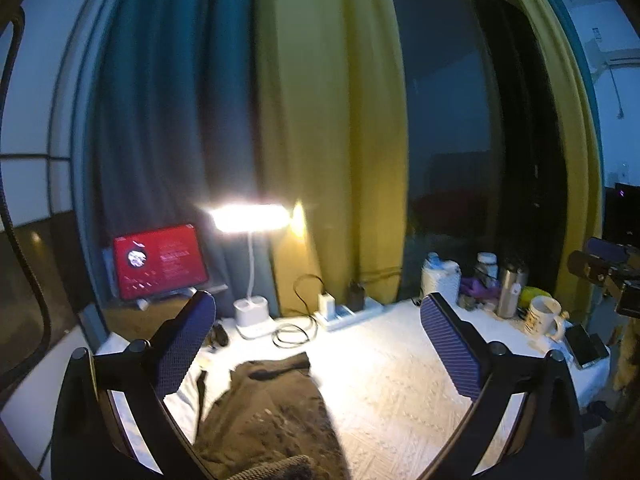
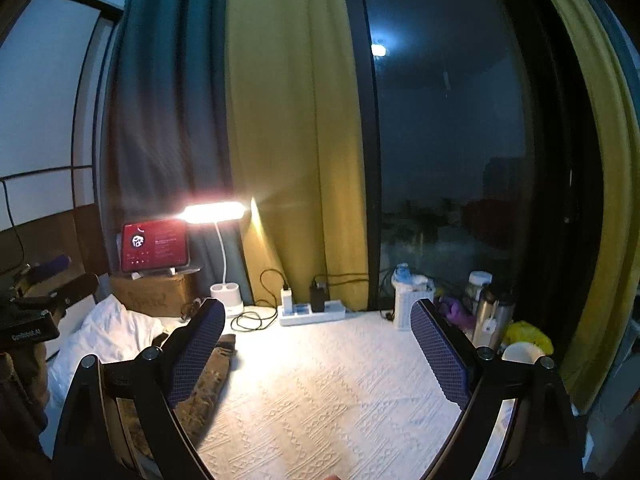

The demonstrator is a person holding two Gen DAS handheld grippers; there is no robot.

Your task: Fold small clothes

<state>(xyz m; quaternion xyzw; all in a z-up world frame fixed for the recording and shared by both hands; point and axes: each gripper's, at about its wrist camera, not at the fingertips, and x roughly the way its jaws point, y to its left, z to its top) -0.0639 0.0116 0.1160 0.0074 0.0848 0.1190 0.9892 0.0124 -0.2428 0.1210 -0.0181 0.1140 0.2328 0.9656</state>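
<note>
Dark brown crumpled cloth garment (image 1: pixel 264 408), near-left on the white textured surface (image 1: pixel 400 380), below the spread, empty left claw (image 1: pixel 318 344), right claw (image 2: pixel 318 348) likewise spread; risk: dim light, far black looped cable (image 1: pixel 296 332) and white-stemmed desk lamp (image 1: pixel 250 264) snagging a sweep

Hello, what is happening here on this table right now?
A person holds two grippers above a table covered with a white textured cloth. Both the left gripper and the right gripper are open and hold nothing. A dark brown garment lies on the cloth, untouched, mostly under the left gripper. A desk lamp lights the scene.
</note>
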